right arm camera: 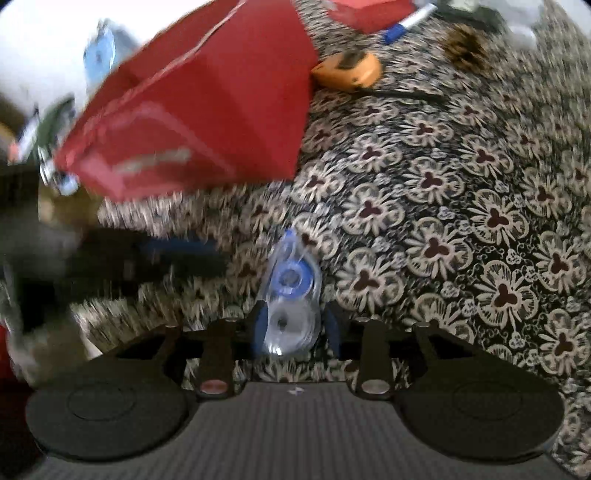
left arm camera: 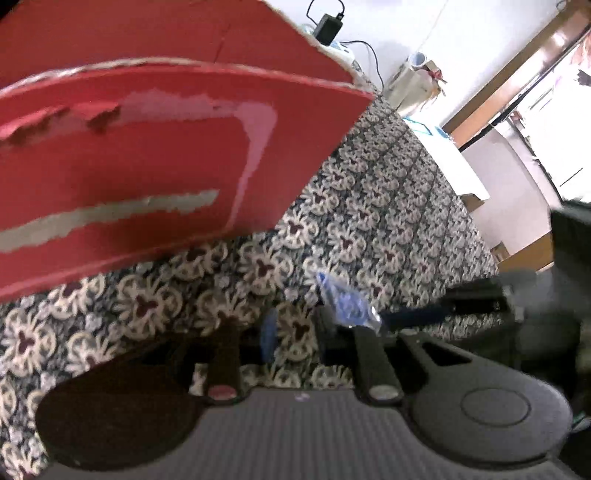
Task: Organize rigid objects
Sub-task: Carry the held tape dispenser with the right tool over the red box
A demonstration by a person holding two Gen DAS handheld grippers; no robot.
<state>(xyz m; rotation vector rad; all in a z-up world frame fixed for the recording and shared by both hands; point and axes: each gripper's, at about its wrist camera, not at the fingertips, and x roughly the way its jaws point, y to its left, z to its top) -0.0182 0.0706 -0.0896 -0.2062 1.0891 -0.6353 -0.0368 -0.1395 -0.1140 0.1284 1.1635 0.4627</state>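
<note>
A clear and blue correction tape (right arm camera: 291, 295) lies face-up between my right gripper's (right arm camera: 295, 325) blue pads. The left pad is against it, and a thin dark gap shows at the right pad, so the jaws stand open around it. In the left wrist view the same correction tape (left arm camera: 347, 306) is blurred, with the right gripper (left arm camera: 424, 314) reaching in from the right. My left gripper (left arm camera: 295, 332) has a narrow gap with only cloth showing through. A red cardboard box (left arm camera: 147, 147) rises at the upper left; the same red box (right arm camera: 207, 110) is in the right wrist view.
A flower-patterned cloth (right arm camera: 461, 221) covers the table. An orange tape measure (right arm camera: 347, 66), a blue-and-white marker (right arm camera: 410, 22) and a second red box (right arm camera: 369, 11) lie at the far side. A black adapter (left arm camera: 327, 24) sits by the wall. My left gripper (right arm camera: 166, 258) is blurred.
</note>
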